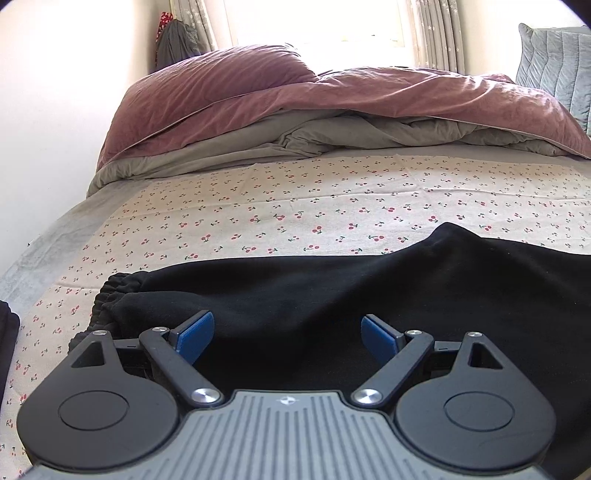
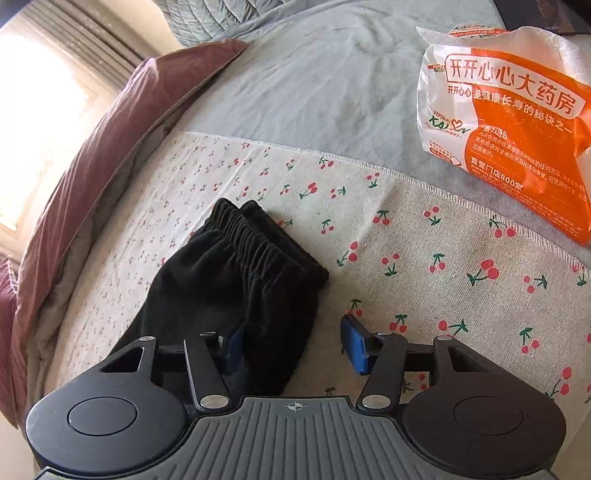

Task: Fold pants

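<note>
Lying on the cherry-print sheet (image 1: 295, 206), the black pants (image 1: 332, 288) sit under both spread tongs, left (image 1: 287, 334) and right (image 2: 291, 343).

Strong daylight pours through the window (image 1: 317, 22), blown out to white (also in the right wrist view). Both pictures are sharp, with fisheye bending and dark corners.
</note>
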Action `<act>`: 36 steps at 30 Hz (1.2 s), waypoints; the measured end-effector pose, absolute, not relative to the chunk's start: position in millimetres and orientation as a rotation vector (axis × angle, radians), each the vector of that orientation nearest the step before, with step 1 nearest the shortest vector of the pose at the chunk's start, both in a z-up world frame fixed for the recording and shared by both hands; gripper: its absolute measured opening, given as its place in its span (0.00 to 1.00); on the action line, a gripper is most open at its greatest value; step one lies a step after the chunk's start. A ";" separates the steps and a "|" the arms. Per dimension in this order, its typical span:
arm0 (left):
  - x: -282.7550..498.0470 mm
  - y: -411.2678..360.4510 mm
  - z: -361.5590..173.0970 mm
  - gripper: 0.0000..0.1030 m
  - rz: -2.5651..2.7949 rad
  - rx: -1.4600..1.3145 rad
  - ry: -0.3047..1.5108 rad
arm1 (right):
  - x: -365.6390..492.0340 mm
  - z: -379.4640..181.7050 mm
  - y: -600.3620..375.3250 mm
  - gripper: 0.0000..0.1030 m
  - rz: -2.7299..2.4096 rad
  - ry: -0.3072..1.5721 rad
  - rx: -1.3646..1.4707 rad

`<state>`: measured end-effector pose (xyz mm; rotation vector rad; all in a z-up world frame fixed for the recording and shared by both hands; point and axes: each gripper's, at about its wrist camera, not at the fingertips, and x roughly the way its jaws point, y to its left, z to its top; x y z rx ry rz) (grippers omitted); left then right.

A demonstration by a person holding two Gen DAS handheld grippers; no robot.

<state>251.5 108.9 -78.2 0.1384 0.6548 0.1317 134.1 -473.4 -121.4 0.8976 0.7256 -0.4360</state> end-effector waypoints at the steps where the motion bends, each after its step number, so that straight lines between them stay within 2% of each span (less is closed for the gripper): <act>1: 252.5 107.4 -78.6 0.80 0.130 0.139 0.653 | 135.3 -122.7 -476.7 0.52 -0.434 0.713 0.906; 3: 253.3 104.0 -79.3 0.80 0.128 0.145 0.651 | 138.0 -127.8 -483.0 0.49 -0.431 0.698 0.918; 4: 254.0 100.8 -79.8 0.80 0.125 0.148 0.650 | 140.2 -129.0 -484.5 0.50 -0.426 0.692 0.921; 5: 254.8 99.7 -80.3 0.80 0.125 0.146 0.649 | 145.1 -129.4 -484.9 0.55 -0.400 0.689 0.906; 10: 259.0 96.1 -82.4 0.80 0.121 0.113 0.667 | 158.5 -130.6 -482.8 0.56 -0.376 0.672 0.814; 11: 260.2 95.3 -83.4 0.80 0.118 0.109 0.672 | 157.8 -130.4 -481.6 0.52 -0.383 0.664 0.809; 12: 261.0 94.3 -83.9 0.80 0.116 0.108 0.675 | 158.4 -129.6 -479.3 0.44 -0.392 0.666 0.788; 14: 261.5 90.4 -84.0 0.80 0.109 0.111 0.675 | 156.9 -128.1 -477.4 0.33 -0.400 0.661 0.794; 17: 260.6 85.3 -83.2 0.80 0.099 0.123 0.671 | 146.8 -118.0 -474.7 0.27 -0.417 0.610 0.856; 22: 258.4 80.3 -85.3 0.80 0.069 0.138 0.678 | 122.3 -77.2 -456.0 0.24 -0.407 0.472 0.806; 27: 263.3 77.7 -96.1 0.80 0.056 0.164 0.742 | 137.8 -112.6 -464.0 0.23 -0.542 0.639 0.810; 36: 267.9 83.2 -99.5 0.80 -0.001 0.059 0.817 | 145.0 -80.1 -436.3 0.22 -0.598 0.566 0.678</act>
